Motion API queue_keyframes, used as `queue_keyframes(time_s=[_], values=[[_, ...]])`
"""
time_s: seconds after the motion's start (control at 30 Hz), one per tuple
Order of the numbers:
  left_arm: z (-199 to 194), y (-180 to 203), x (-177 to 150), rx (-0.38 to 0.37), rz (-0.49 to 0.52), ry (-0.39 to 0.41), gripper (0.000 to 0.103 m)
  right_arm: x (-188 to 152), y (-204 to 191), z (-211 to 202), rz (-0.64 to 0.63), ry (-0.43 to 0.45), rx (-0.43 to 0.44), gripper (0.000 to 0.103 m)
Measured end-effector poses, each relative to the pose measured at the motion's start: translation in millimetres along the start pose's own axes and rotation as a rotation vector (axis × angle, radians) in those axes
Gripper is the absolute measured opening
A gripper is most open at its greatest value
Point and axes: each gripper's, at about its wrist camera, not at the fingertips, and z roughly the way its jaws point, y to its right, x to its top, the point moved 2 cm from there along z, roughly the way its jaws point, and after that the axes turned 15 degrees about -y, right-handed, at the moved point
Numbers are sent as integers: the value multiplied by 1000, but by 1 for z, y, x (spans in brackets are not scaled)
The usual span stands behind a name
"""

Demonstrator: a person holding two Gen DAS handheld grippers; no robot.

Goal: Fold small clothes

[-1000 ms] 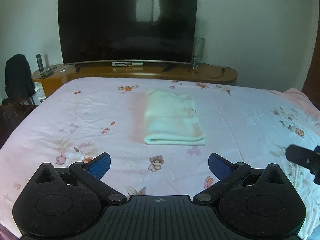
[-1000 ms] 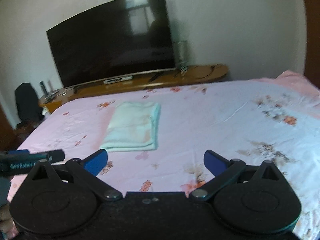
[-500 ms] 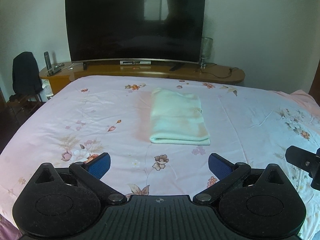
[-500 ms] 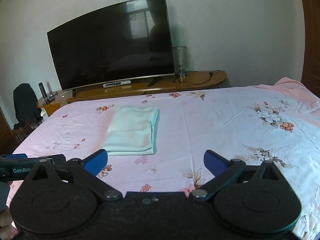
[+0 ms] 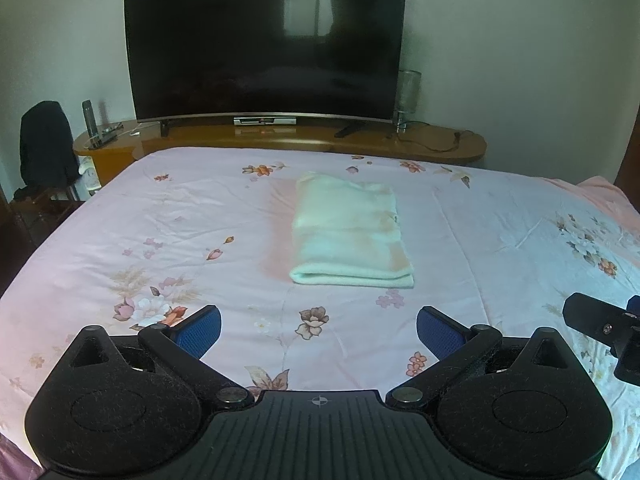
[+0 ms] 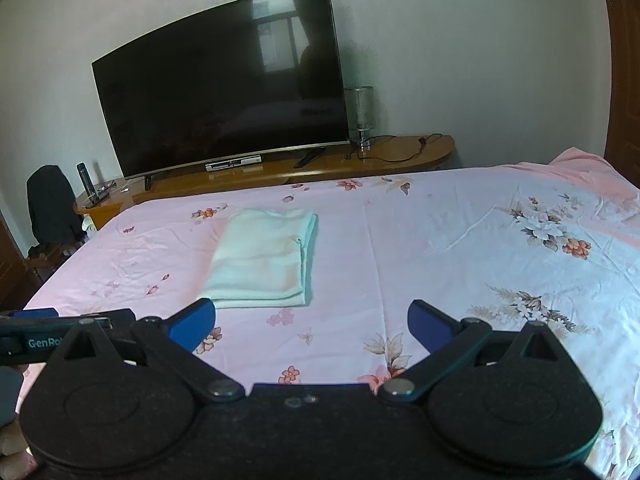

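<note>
On the bed (image 5: 168,216), toward its far edge and roughly midway between the left and right sides, lies a folded pale cloth (image 5: 348,232), a mint-white rectangle with its rounded fold facing the near edge and its layered edges along the right side. It rests flat on the pink floral bedsheet (image 6: 460,248), apart from everything else.

The left hand-held gripper (image 5: 318,326) hovers over the near part of the bed with its jaws spread wide and nothing between the blue pads (image 5: 200,326); the cloth sits beyond them, untouched. The right hand-held gripper (image 6: 310,322) is also wide open and empty, held above the near edge, with the cloth ahead and slightly to its left. In the left wrist view a piece of the right hand-held gripper pokes in at the right edge; in the right wrist view the left one shows at the left edge, bearing partial lettering.

Beyond the far edge of the bed runs a wooden TV stand (image 5: 440,146) carrying a large dark curved television (image 5: 264,44), a glass lamp (image 6: 360,114) with a trailing cord at its right end, and a bottle (image 5: 89,118) at its left end. A dark garment (image 5: 46,140) hangs over a chair off the bed's far left corner.
</note>
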Motion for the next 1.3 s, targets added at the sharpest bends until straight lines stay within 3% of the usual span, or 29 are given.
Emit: queue_keyframes(time_s=[0.9,1.17,1.3], values=[[3,3,6,3,0,-6,103,5,-1,11,-13,-25,-4,102],[12,2,11,-36,13,-21,103,9,-3,13,-22,-30,-1,102],[16,2,11,-49,31,28,103,10,-2,17,-18,-39,4,102]])
